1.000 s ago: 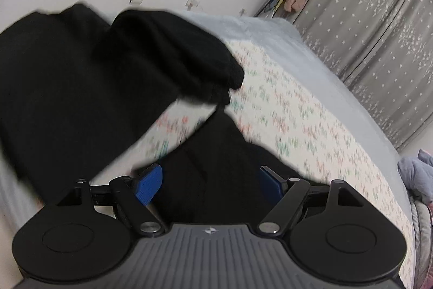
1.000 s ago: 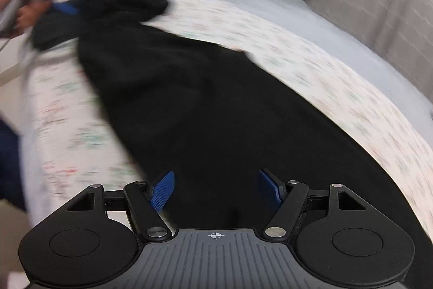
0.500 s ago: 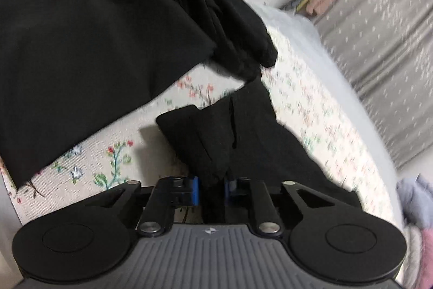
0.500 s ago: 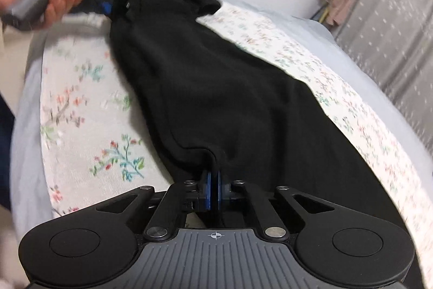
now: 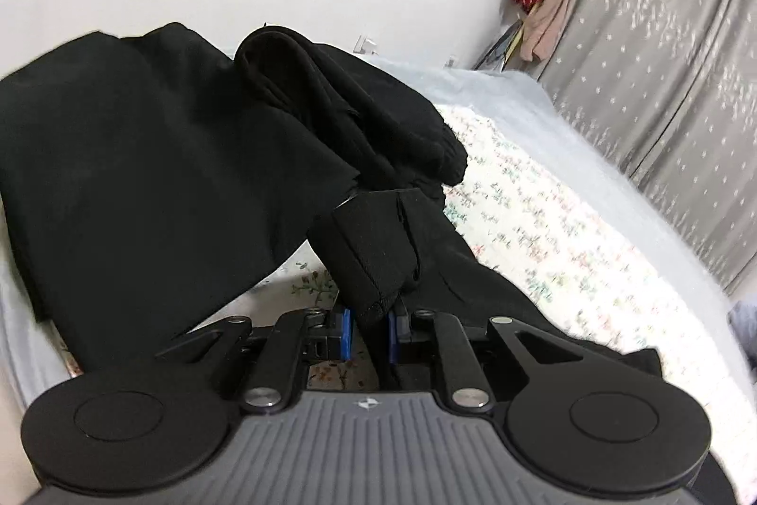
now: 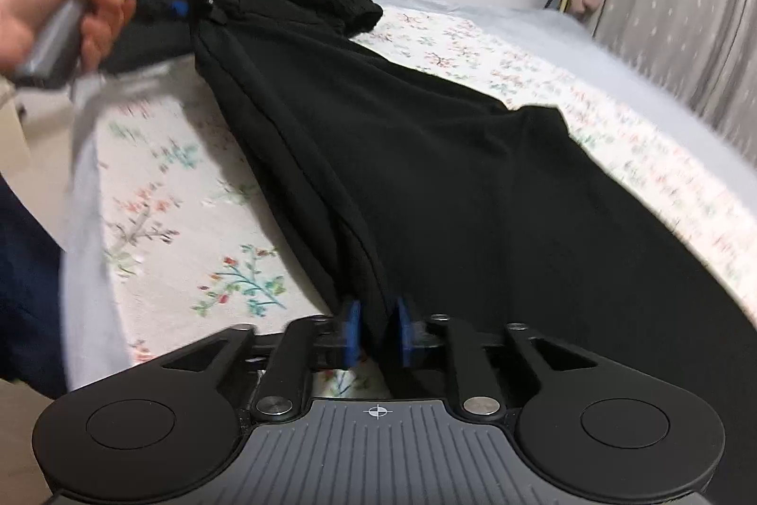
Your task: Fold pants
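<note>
My left gripper [image 5: 369,334] is clenched on a folded cuff of the black pants [image 6: 449,173], which stretch across the floral bed [image 6: 189,259]. My right gripper [image 6: 376,332] has just eased its jaws wider, yet the pads still pinch a pants edge between them.

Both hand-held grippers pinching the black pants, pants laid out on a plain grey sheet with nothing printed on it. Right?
Not the sheet. The black pants lie on a floral-printed cover; the right wrist view shows the flowers clearly. Plain grey bedding only shows along its edges. The rest holds: the left hand-held gripper and the right hand-held gripper each have black fabric between their blue pads.
</note>
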A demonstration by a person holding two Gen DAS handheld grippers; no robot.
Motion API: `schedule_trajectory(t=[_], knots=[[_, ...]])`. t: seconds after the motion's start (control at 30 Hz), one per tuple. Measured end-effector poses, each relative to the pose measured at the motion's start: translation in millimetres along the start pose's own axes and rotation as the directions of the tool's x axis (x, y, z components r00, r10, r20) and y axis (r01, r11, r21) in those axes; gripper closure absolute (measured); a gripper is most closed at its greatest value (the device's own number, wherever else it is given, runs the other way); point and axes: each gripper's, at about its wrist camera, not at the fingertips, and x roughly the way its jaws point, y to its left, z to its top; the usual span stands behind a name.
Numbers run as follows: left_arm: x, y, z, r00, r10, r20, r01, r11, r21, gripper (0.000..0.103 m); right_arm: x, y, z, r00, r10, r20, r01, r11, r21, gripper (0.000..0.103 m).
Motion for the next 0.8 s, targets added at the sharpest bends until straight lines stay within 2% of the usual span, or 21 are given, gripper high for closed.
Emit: schedule_trajectory(t=[0.03,0.07,0.1,0.17,0.23,0.27,0.3,0.37,0.43,0.5,0.53,0.57,0.63,0.67,0.73,0.8], knots=[[6.4,-2.2,-0.9,1.000,0.010,-0.027,-0.010,1.000,0.022,0.084,-0.8,-3.3,-2.5,1.000,0.000,-0.010,0.000,1.000,0.006,0.067],[15.0,-5.3,-1.6,0.997,0.018,-0.072,-0.014,0.998,0.064,0.080,1.8,-5.5,-6.2,1.000,-0.013,-0.029,0.013,1.000,0.006,0.056],[20.5,-5.5,-2.1,0.993,0.043,-0.109,-0.033,0.995,0.094,0.077,4.7,-9.4,-10.7,0.999,-0.026,-0.041,0.026,1.000,0.012,0.052],[25.7,-1.4,-2.3,0.989,0.070,-0.128,-0.060,0.995,0.081,0.072,1.3,-19.3,-12.4,0.999,0.009,-0.039,-0.006,0.997,0.072,0.052],[19.9,6.9,2.1,0.992,0.043,-0.117,-0.040,0.999,0.029,0.070,-9.6,-28.8,-10.2,0.999,0.046,-0.029,-0.042,0.991,0.125,0.052],[17.3,8.2,4.9,0.993,0.039,-0.112,-0.038,0.999,0.018,0.066,-17.9,-34.6,-8.9,0.997,0.074,-0.004,-0.072,0.986,0.152,0.052],[10.8,8.9,7.5,0.994,0.060,-0.086,-0.059,0.998,0.014,0.054,-26.3,-42.3,-7.8,0.995,0.099,0.019,-0.101,0.978,0.183,0.049],[-2.2,2.0,9.0,0.991,0.128,0.024,-0.128,0.991,0.022,0.040,-40.7,-60.4,-7.3,0.993,0.112,0.047,-0.120,0.962,0.247,0.048],[-17.0,-4.6,11.4,0.978,0.165,0.127,-0.171,0.985,0.033,0.037,-50.2,-82.4,-8.8,0.990,0.127,0.057,-0.139,0.937,0.322,0.048],[-23.4,-16.2,11.4,0.967,0.157,0.200,-0.172,0.983,0.061,0.037,-57.1,-104.2,-16.2,0.991,0.120,0.051,-0.130,0.920,0.368,0.045],[-22.6,-25.2,9.5,0.970,0.129,0.208,-0.151,0.984,0.095,0.037,-58.9,-113.7,-20.7,0.995,0.099,0.029,-0.102,0.924,0.370,0.045],[-18.1,-36.3,6.3,0.979,0.081,0.186,-0.108,0.985,0.137,0.037,-59.0,-122.1,-25.0,0.997,0.076,-0.003,-0.070,0.930,0.360,0.045],[-4.4,-59.0,-4.6,0.997,-0.016,0.076,0.000,0.979,0.205,0.037,-57.5,-141.3,-37.4,0.996,0.017,-0.084,0.013,0.942,0.336,0.045],[4.3,-72.6,-13.3,0.998,-0.057,0.007,0.054,0.972,0.229,0.037,-56.5,-153.8,-46.4,0.991,-0.014,-0.132,0.058,0.939,0.338,0.045],[16.9,-100.3,-32.5,0.987,-0.128,-0.101,0.151,0.949,0.276,0.037,-56.7,-177.5,-65.7,0.979,-0.068,-0.195,0.137,0.921,0.365,0.045],[27.8,-132.2,-56.4,0.965,-0.178,-0.193,0.237,0.906,0.351,0.037,-67.5,-200.6,-87.6,0.979,-0.089,-0.184,0.162,0.888,0.430,0.045]])
